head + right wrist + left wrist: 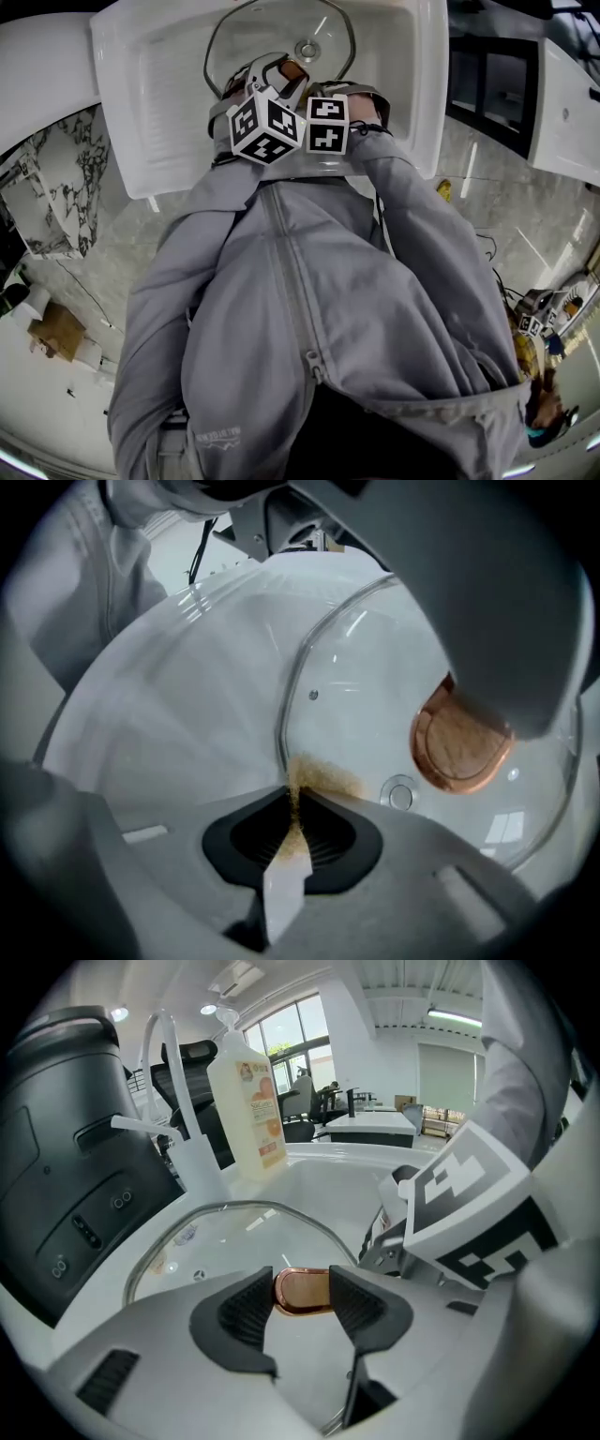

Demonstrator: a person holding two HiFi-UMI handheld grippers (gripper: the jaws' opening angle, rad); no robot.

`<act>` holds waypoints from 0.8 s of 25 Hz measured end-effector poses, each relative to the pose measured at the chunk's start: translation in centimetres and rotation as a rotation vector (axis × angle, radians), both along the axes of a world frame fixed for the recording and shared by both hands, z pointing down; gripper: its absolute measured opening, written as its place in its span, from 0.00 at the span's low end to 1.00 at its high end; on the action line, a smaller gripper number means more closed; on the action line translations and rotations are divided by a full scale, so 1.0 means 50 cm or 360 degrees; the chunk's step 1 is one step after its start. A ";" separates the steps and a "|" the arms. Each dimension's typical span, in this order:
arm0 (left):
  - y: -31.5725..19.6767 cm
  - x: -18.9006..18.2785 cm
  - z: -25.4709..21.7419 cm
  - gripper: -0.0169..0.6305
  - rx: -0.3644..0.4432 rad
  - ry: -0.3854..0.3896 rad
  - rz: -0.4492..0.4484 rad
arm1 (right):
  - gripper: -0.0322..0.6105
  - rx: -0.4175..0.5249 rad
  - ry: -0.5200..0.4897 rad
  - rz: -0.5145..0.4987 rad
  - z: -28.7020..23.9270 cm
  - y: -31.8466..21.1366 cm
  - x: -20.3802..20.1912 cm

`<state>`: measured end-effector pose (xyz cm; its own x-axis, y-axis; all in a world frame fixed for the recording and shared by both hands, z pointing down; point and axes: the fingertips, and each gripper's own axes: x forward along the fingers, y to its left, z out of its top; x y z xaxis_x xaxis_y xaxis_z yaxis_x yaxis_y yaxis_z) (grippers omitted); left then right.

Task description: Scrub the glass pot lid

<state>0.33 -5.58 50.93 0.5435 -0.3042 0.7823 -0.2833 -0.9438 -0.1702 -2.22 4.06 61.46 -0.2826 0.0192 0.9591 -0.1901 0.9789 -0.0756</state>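
A white sink (150, 112) fills the top of the head view, set in a bright room with pale marble-patterned flooring. A soap bottle (248, 1110) stands on the sink's back rim.

The glass pot lid (253, 33) lies inside the sink, over the drain, with its copper-coloured knob (302, 1290) facing up. It looks rigid and fairly heavy for its size. Wet glass on smooth porcelain is likely to slide and could chip if knocked against the sink wall. The knob seems the only safe place to hold it, since the dome and metal rim give the pads little to bite on.

The left gripper (300, 1305) has that hold: its jaws are part-way closed, with a ribbed pad pressed to each side of the knob, which pins the lid in the sink. The right gripper (292, 832) is clamped nearly closed on a thin tan scouring pad (319, 778). The pad's free edge touches the lid's rim on the side of the sink nearest the person, so the lid lies just ahead of and below those jaws.
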 end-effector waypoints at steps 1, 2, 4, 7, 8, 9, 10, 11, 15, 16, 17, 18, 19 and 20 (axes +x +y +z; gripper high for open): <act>-0.001 -0.001 0.000 0.31 -0.0019 0.0015 -0.0007 | 0.10 -0.0019 -0.0045 0.0026 -0.009 -0.001 -0.012; -0.002 -0.003 -0.001 0.31 -0.0036 0.0026 -0.0008 | 0.10 -0.0035 -0.0105 0.0055 -0.023 -0.002 -0.025; -0.004 -0.009 -0.003 0.31 -0.0049 0.0037 0.0004 | 0.10 -0.0035 -0.0231 0.0099 -0.063 -0.003 -0.046; -0.018 -0.027 -0.026 0.31 -0.0047 0.0102 -0.0044 | 0.10 0.0032 -0.0325 0.0174 -0.128 -0.008 -0.052; -0.024 -0.036 -0.040 0.31 -0.0047 0.0138 -0.0072 | 0.10 0.0060 -0.0347 0.0211 -0.152 -0.010 -0.051; -0.031 -0.045 -0.057 0.31 -0.0044 0.0176 -0.0102 | 0.10 0.0091 -0.0370 0.0255 -0.177 -0.012 -0.048; -0.038 -0.055 -0.075 0.31 -0.0036 0.0216 -0.0132 | 0.10 0.0128 -0.0389 0.0306 -0.203 -0.017 -0.044; -0.044 -0.065 -0.096 0.31 -0.0022 0.0258 -0.0162 | 0.10 0.0171 -0.0406 0.0364 -0.230 -0.022 -0.038; -0.082 -0.094 -0.203 0.31 0.0134 0.0485 -0.0285 | 0.10 0.0424 -0.0466 0.0634 -0.348 -0.072 0.008; -0.094 -0.098 -0.236 0.31 0.0198 0.0545 -0.0313 | 0.10 0.0503 -0.0463 0.0672 -0.378 -0.088 0.021; -0.103 -0.104 -0.269 0.30 0.0258 0.0595 -0.0336 | 0.10 0.0584 -0.0455 0.0693 -0.408 -0.102 0.032; -0.107 -0.110 -0.299 0.28 0.0309 0.0638 -0.0353 | 0.10 0.0666 -0.0449 0.0706 -0.439 -0.112 0.039; -0.106 -0.115 -0.328 0.24 0.0350 0.0680 -0.0367 | 0.10 0.0751 -0.0452 0.0723 -0.472 -0.121 0.044; -0.104 -0.120 -0.357 0.22 0.0383 0.0730 -0.0379 | 0.10 0.0840 -0.0465 0.0750 -0.506 -0.129 0.048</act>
<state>-5.65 -10.79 33.06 0.7059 -0.6005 0.3757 -0.5791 -0.7947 -0.1822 0.19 -2.40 36.14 -0.3912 -0.6060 0.6926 -0.6404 0.7198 0.2680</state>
